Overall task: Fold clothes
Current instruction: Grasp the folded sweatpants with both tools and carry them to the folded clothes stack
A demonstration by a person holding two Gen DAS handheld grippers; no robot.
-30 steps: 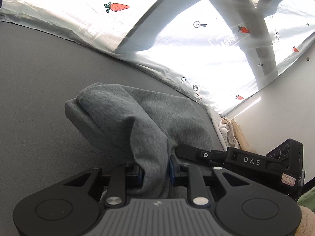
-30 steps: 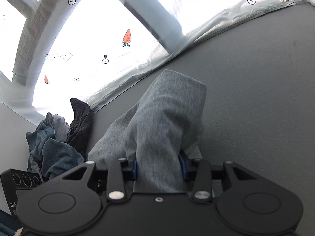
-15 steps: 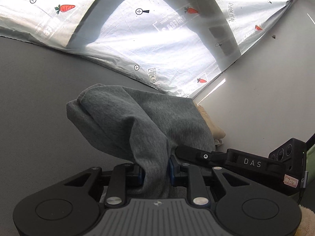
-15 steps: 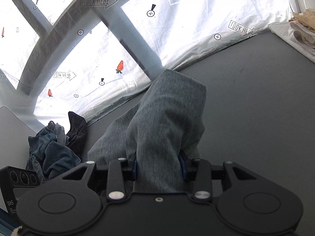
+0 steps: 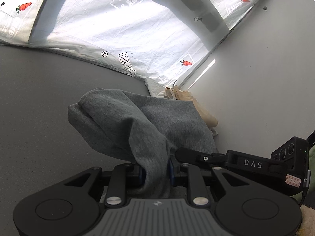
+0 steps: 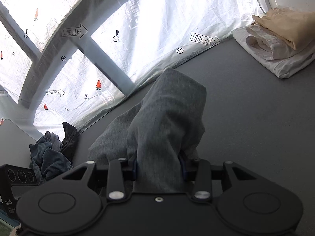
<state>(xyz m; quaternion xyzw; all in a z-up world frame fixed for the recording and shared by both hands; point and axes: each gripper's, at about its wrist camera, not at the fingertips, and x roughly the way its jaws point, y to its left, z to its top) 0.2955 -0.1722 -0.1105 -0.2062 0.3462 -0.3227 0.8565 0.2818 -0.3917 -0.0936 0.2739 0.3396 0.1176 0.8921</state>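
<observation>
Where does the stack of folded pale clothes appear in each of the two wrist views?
Left wrist: stack of folded clothes right of centre, by the wall, partly hidden behind the grey garment.
Right wrist: the stack in the upper right corner, in full view.
Shared landmark: the carrot-print sheet along the far table edge.

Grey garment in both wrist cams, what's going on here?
A person holds one grey knit garment with both handheld grippers: the left gripper and right gripper each have jaws closed on a bunch of its fabric, lifted above the grey table. A folded stack of white and cream clothes sits at the far right; a pile of dark unfolded clothes waits at left.
</observation>
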